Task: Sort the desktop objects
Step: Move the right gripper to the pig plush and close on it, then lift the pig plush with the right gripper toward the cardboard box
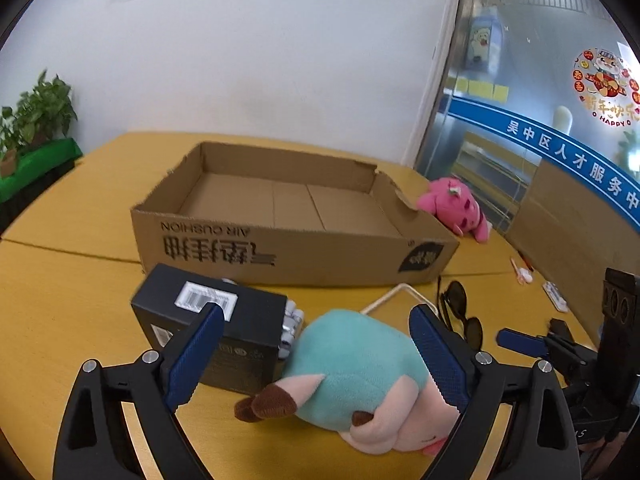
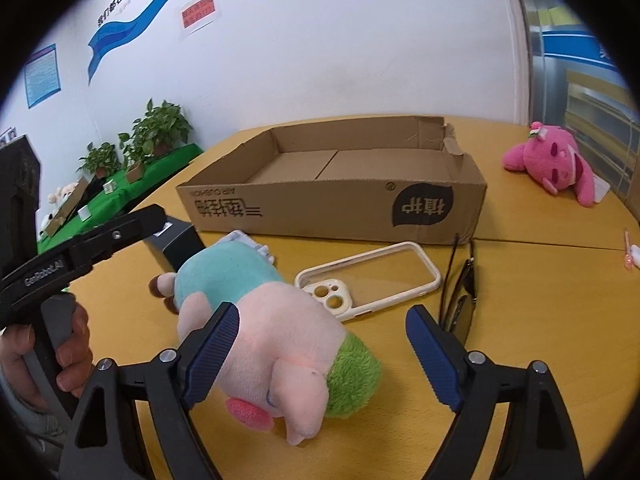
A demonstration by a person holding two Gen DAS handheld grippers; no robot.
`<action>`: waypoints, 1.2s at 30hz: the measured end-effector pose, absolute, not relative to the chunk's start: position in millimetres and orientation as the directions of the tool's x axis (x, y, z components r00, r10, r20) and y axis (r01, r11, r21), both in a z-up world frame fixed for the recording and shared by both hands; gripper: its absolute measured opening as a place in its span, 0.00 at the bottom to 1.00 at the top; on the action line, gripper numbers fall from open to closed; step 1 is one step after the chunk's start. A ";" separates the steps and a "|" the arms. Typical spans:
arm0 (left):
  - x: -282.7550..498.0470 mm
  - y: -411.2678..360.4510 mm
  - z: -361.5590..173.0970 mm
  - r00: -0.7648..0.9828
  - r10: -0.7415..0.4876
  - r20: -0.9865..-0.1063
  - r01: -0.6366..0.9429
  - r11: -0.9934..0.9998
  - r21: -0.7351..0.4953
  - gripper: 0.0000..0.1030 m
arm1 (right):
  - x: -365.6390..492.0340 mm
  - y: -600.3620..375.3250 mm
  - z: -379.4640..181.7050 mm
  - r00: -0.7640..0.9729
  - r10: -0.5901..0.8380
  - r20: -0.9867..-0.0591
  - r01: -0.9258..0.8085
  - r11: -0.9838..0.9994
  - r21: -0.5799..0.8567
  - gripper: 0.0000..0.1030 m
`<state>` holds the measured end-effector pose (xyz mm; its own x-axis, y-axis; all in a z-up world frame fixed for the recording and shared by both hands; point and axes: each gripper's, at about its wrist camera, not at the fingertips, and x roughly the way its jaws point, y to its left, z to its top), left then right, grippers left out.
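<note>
Plush pig toy (image 1: 352,376), soft and fuzzy in teal, pink and green, lies on the yellow table (image 1: 60,288) between the spread blue pads of my left gripper (image 1: 316,360); my right gripper (image 2: 320,356) is released too, its jaws wide around the toy's head. A black box (image 1: 224,320) partly hides a silvery object I cannot identify. Only the right view shows the cream phone case (image 2: 368,276) whole and a hand (image 2: 60,356). Sunglasses (image 1: 460,312) lie just beside. Beyond sits the open cardboard box (image 1: 296,256), then a pink plush (image 1: 456,208).
</note>
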<state>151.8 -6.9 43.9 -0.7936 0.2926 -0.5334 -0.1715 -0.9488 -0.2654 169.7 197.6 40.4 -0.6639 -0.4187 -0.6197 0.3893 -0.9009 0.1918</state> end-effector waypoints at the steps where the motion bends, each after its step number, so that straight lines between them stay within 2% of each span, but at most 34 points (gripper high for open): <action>1: 149.1 -8.4 40.5 -0.774 0.326 -0.543 -0.189 -0.937 -0.293 0.93 | 170.1 196.5 38.6 -0.650 -0.438 -0.620 0.408 -0.890 0.202 0.83; 4: 148.2 -7.8 36.6 -0.759 0.373 -0.533 -0.226 -0.919 -0.323 0.93 | 168.6 190.0 32.1 -0.614 -0.473 -0.631 0.443 -0.869 0.221 0.83; 9: 148.5 5.0 37.4 -0.737 0.381 -0.558 -0.289 -0.924 -0.250 0.93 | 164.0 173.1 20.0 -0.565 -0.475 -0.674 0.485 -0.853 0.193 0.82; 12: 151.5 2.3 39.6 -0.686 0.479 -0.548 -0.359 -0.878 -0.318 0.92 | 163.8 171.8 18.4 -0.565 -0.461 -0.685 0.516 -0.845 0.143 0.82; 15: 152.9 3.0 39.5 -0.646 0.527 -0.552 -0.391 -0.850 -0.353 0.93 | 155.4 185.0 13.2 -0.525 -0.488 -0.698 0.516 -0.834 0.195 0.82; 22: 127.2 24.5 7.6 -0.512 0.542 -0.666 -0.385 -0.838 -0.386 0.93 | 150.4 210.4 19.3 -0.538 -0.399 -0.742 0.494 -0.863 0.106 0.83; 24: 124.4 24.5 -2.0 -0.453 0.602 -0.658 -0.378 -0.798 -0.470 0.94 | 149.1 218.0 19.9 -0.522 -0.394 -0.756 0.481 -0.868 0.121 0.83; 30: 128.2 11.9 -13.8 -0.366 0.658 -0.658 -0.317 -0.753 -0.577 0.93 | 149.9 207.5 8.1 -0.434 -0.472 -0.767 0.487 -0.839 0.241 0.84; 36: 142.7 -18.7 -1.7 -0.378 0.606 -0.700 -0.286 -0.795 -0.534 0.92 | 163.3 167.5 7.2 -0.322 -0.558 -0.765 0.641 -0.723 0.258 0.84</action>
